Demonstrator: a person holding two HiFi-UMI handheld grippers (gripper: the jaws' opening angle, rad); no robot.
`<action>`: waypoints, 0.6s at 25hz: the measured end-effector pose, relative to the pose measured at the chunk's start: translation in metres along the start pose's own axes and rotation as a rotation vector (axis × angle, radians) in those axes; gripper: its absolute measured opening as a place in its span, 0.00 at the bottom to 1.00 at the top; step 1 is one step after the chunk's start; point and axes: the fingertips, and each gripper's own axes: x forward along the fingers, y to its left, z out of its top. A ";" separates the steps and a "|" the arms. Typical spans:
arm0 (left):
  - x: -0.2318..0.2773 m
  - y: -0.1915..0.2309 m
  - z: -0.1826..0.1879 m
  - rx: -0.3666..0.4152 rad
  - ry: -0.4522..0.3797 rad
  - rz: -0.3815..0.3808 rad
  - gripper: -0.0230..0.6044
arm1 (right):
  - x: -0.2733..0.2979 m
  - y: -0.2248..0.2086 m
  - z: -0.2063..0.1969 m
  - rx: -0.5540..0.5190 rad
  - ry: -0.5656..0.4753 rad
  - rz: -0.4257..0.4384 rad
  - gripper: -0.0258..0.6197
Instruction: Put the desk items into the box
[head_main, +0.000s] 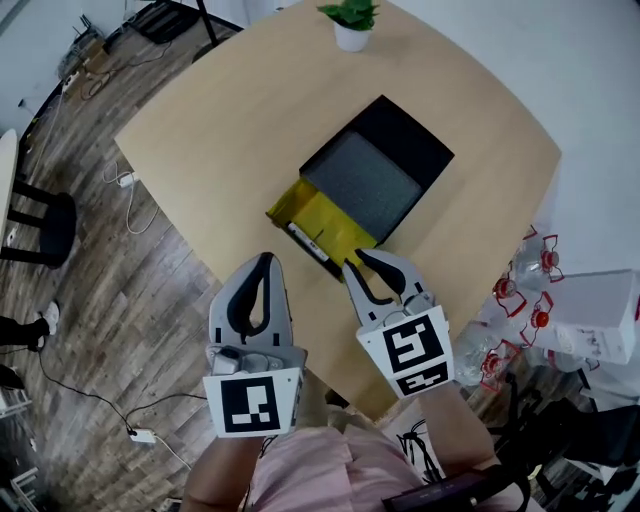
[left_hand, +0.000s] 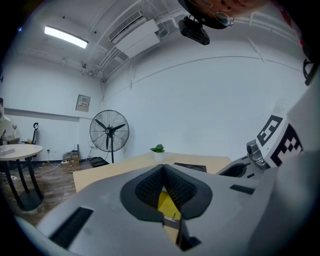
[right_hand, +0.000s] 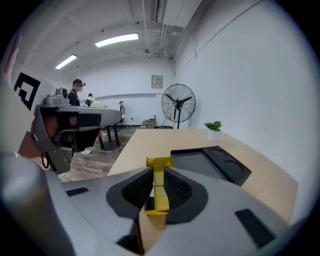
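Over desk (head_main: 230, 150), left gripper (head_main: 266, 258) fingers (left_hand: 149, 188) together, right gripper (head_main: 356, 262) slightly parted, both empty.

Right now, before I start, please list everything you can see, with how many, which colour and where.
table: one, light wood, centre of the room
tray: one, black with a grey inside, on the table
box: one, yellow, open, against the tray's near side
pen: one, black and white, along the box's edge nearest the grippers
plant: one, green in a white pot, at the table's far edge
fan: one, black, standing by the wall
bottles: several, clear with red caps, right of the table
cables: a few, on the wooden floor at the left
left gripper: one, grey, jaws together, empty
right gripper: one, grey, jaws slightly apart, empty
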 end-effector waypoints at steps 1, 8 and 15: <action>-0.004 -0.007 0.008 0.005 -0.017 -0.014 0.05 | -0.013 0.000 0.007 0.009 -0.030 -0.010 0.14; -0.048 -0.072 0.067 0.061 -0.144 -0.123 0.05 | -0.123 -0.007 0.052 -0.027 -0.282 -0.154 0.07; -0.094 -0.149 0.130 0.130 -0.298 -0.245 0.05 | -0.240 -0.021 0.067 -0.028 -0.459 -0.338 0.04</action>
